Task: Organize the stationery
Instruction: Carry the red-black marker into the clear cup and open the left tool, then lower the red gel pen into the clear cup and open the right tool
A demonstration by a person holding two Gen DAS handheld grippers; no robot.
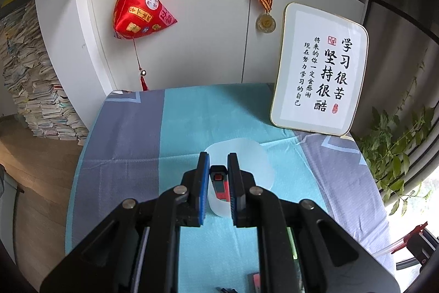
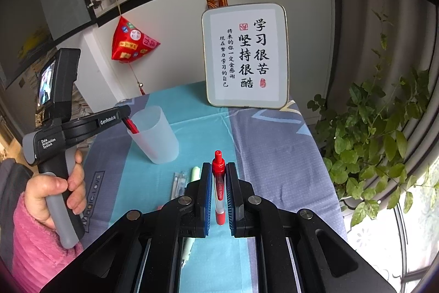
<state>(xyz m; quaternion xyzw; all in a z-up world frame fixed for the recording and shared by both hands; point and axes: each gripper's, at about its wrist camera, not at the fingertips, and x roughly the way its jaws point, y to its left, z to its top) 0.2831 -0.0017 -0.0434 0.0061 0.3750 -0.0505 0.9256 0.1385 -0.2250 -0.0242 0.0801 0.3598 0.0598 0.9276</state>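
A frosted white plastic cup stands on the blue and teal cloth; it also shows in the left wrist view. My left gripper is shut on a red and black pen, holding it slanted with its lower end inside the cup's mouth. From the right wrist view the left gripper is at the cup's left rim with the pen dipping in. My right gripper is shut on a red pen with a clear barrel, held above the cloth in front of the cup.
A pale green pen and a clear pen lie on the cloth left of my right gripper. A framed calligraphy sign stands at the table's back. A leafy plant is off the right edge. Book stacks stand left.
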